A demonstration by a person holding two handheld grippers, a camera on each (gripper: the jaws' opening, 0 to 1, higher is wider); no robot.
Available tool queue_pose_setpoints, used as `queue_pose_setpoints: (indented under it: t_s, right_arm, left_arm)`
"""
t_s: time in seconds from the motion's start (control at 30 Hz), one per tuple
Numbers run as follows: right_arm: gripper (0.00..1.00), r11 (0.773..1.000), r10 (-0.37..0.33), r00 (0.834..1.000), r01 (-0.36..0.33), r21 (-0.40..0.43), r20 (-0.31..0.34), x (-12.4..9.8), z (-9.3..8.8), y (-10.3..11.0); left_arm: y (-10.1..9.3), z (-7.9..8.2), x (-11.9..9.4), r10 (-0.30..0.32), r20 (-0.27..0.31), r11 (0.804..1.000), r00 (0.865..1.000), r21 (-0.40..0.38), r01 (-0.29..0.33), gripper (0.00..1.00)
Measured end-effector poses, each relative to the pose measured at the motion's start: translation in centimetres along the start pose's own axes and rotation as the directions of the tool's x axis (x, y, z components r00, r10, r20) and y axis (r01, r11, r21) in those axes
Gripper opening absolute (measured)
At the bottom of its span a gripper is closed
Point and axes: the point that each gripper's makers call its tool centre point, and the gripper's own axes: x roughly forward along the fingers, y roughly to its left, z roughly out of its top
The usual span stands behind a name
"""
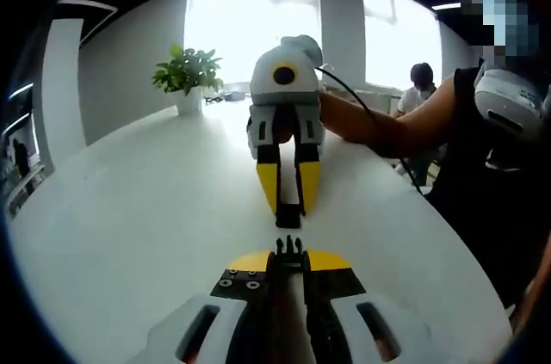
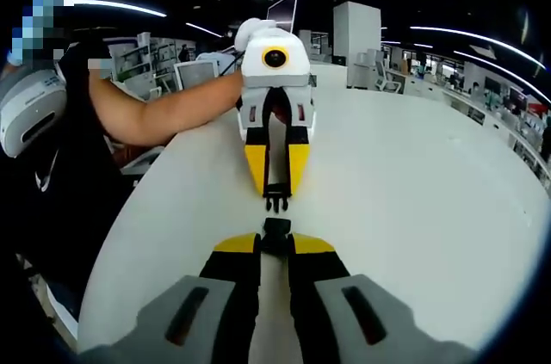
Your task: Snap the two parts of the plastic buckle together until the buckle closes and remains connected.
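A broad white table (image 1: 129, 235) in a bright open office carries the work, with a potted plant (image 1: 188, 77) at its far edge and a seated person (image 1: 419, 89) beyond. The two grippers face each other just above the tabletop. In the left gripper view, the left gripper (image 1: 288, 254) is clamped on the pronged buckle half (image 1: 288, 249), whose prongs jut past the yellow jaw tips; opposite, the right gripper (image 1: 288, 209) pinches the socket half (image 1: 288, 219). The right gripper view mirrors this: the socket half sits at the near jaw tips, the pronged half across from it. The parts are lined up nose to nose, near but apart, not yet engaged. Each piece looks small, light, stiff and smooth, so it could twist or slip under push. Holding each by its rear body, as now, leaves prongs and socket mouth free to meet
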Motion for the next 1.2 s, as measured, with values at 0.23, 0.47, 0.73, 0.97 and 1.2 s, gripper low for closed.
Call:
queue_pose_setpoints:
  t_s: [0.23,0.47,0.73,0.97,1.2]
  right_arm:
    - [0.10,1.000,0.005,1.000,-0.005,-0.007,0.002,0.10,0.05,0.04]
    - [0.10,1.000,0.003,1.000,-0.003,-0.009,0.005,0.18,0.11,-0.05]
    - [0.10,1.000,0.001,1.000,-0.001,-0.002,0.003,0.26,0.15,-0.07]
    - [0.10,1.000,-0.001,1.000,0.001,-0.008,0.005,0.31,0.18,-0.10]
    - [0.10,1.000,-0.002,1.000,0.002,-0.009,0.004,0.32,0.20,-0.11]
  left_arm:
    - [0.03,0.16,0.01,0.001,0.011,1.000,1.000,-0.016,-0.001,0.11]
    - [0.13,0.27,0.04,0.001,0.015,1.000,1.000,-0.022,-0.001,0.11]
    - [0.18,0.34,0.12,0.003,0.013,1.000,1.000,-0.020,-0.003,0.10]
    - [0.13,0.49,0.32,0.000,0.010,0.999,1.000,-0.042,0.000,0.10]
    - [0.07,0.48,0.23,-0.005,0.019,0.999,1.000,-0.047,0.006,0.10]
